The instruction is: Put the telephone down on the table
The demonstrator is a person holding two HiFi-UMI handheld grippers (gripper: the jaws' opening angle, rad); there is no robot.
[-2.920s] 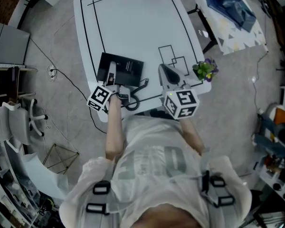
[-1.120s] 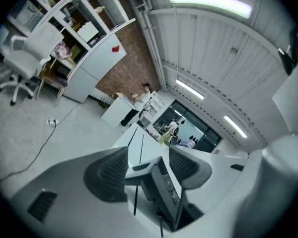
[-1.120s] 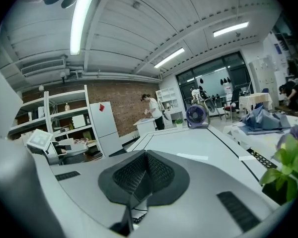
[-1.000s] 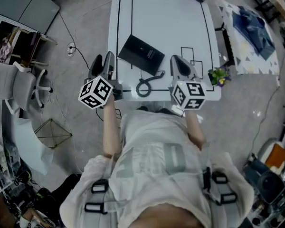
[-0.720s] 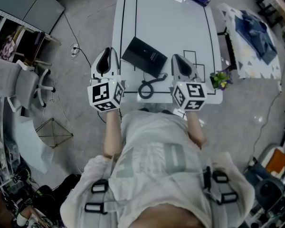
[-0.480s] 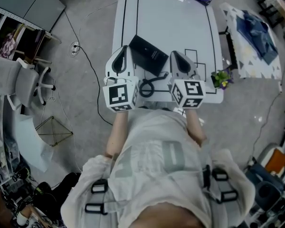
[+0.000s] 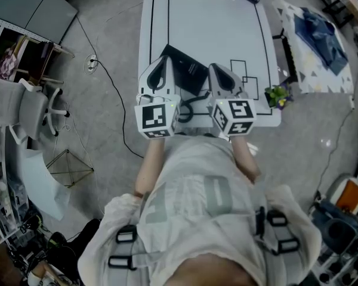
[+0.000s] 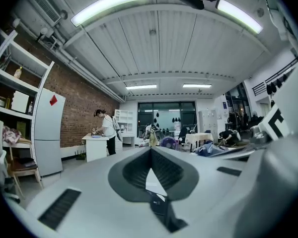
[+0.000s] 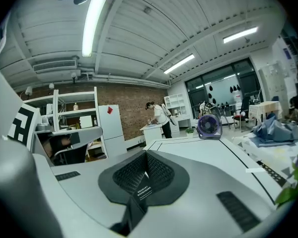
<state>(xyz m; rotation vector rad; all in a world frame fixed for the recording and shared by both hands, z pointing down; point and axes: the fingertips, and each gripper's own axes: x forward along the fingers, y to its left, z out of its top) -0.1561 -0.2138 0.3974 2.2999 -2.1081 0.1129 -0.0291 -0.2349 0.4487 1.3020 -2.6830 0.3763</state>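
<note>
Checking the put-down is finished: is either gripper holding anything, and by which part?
Nothing is held. The left gripper and right gripper are both shut and empty; the telephone lies on the table.

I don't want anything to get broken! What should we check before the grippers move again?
1. Flat black telephone lying on the white table: ok.
2. Left gripper jaws together, nothing held: ok.
3. Right gripper jaws together, nothing held: ok.
4. Black coiled cord clear of both grippers: cannot tell; it lies between them by the table's near edge.
5. Small plant with purple flowers out of the way at the table's right edge: ok.
</note>
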